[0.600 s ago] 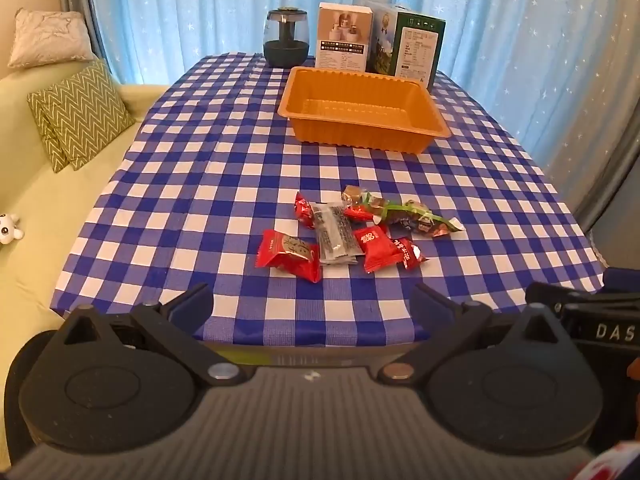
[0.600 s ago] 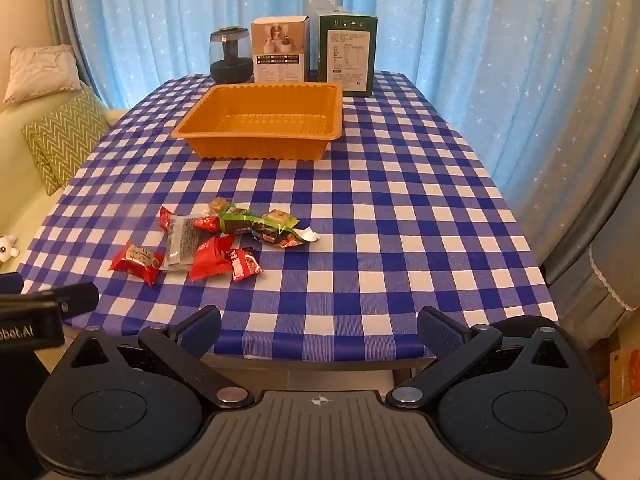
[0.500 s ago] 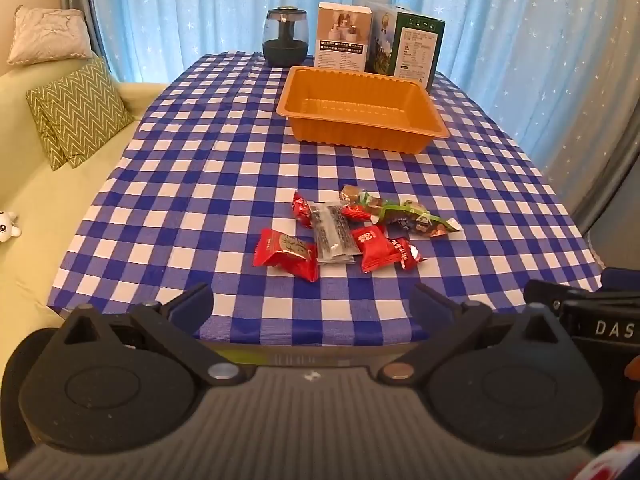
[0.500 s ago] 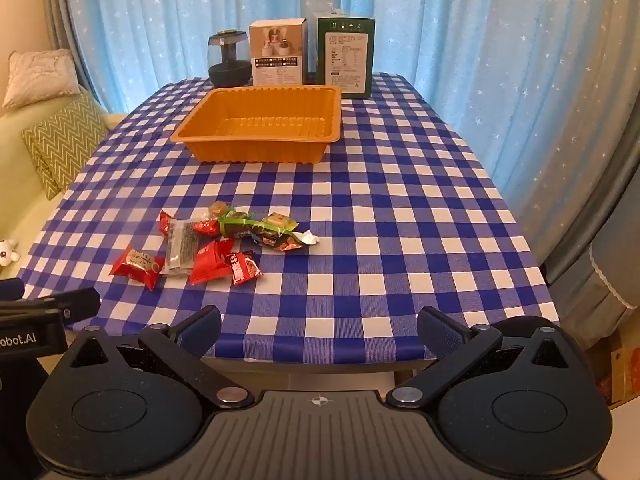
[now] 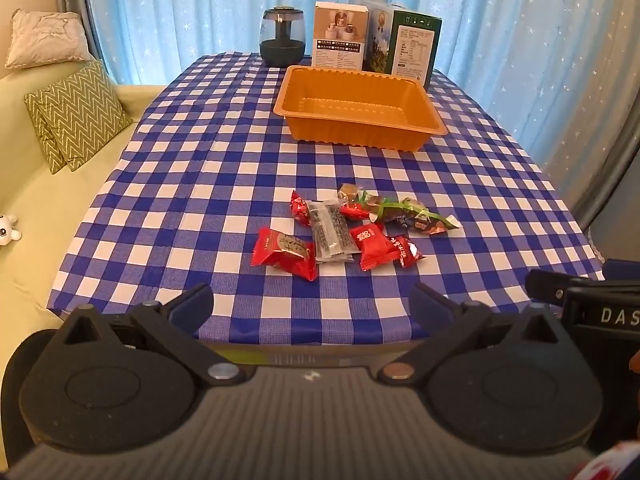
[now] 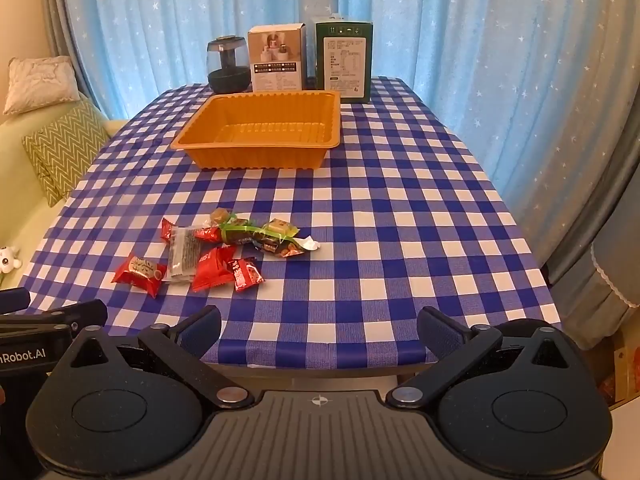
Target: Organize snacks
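Snacks (image 5: 352, 232) lie straight ahead of the left gripper (image 5: 312, 300), whose jaws are spread wide on nothing. The right gripper (image 6: 320, 322), equally wide and empty, has them ahead and to its left, so the left is nearer. The pile runs crosswise; the orange tray (image 5: 400, 136) waits beyond.

1. The tablecloth (image 5: 224, 168) is woven cloth in a blue and white check, matt, with slight creases.
2. The orange tray (image 5: 360, 108) is thin moulded plastic with ribbed walls and a soft sheen.
3. The snack wrappers (image 5: 344, 228) are crinkled glossy foil and clear film.
4. The two boxes (image 6: 310, 58) are smooth printed cardboard.
5. The dark jar (image 6: 228, 65) looks like glossy see-through plastic or glass.
6. The curtains (image 6: 480, 60) are thin, sheer fabric.
7. The cushions (image 5: 76, 116) are matt textured cloth.
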Motion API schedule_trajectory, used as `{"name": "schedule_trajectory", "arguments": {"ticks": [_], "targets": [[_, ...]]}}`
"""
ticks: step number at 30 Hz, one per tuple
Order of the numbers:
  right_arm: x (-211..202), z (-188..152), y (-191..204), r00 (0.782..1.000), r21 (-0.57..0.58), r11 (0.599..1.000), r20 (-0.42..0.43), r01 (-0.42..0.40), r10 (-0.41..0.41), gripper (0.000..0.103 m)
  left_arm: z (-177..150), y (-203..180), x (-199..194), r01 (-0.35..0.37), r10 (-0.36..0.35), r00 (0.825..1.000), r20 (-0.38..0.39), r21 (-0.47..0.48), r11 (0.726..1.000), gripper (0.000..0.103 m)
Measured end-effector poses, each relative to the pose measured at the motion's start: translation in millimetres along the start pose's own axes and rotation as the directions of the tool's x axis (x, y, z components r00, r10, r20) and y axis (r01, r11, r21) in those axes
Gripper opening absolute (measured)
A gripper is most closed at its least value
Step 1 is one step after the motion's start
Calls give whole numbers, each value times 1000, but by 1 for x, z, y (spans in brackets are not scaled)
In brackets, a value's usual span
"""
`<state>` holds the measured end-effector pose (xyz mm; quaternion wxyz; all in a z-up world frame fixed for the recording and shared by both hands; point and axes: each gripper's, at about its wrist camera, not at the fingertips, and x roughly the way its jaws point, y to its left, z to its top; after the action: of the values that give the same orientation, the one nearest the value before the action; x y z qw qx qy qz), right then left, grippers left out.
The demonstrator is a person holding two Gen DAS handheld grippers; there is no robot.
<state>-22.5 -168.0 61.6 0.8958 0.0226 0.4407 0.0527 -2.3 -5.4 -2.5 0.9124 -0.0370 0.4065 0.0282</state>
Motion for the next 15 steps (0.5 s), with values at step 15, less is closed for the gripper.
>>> {"name": "schedule_trajectory", "arguments": {"ticks": [15], "targets": [[-2,-3,-4,1000,24,1000,23,4,-5,103,1,2,0,-2,2,1000,-1,4,1000,103]]}}
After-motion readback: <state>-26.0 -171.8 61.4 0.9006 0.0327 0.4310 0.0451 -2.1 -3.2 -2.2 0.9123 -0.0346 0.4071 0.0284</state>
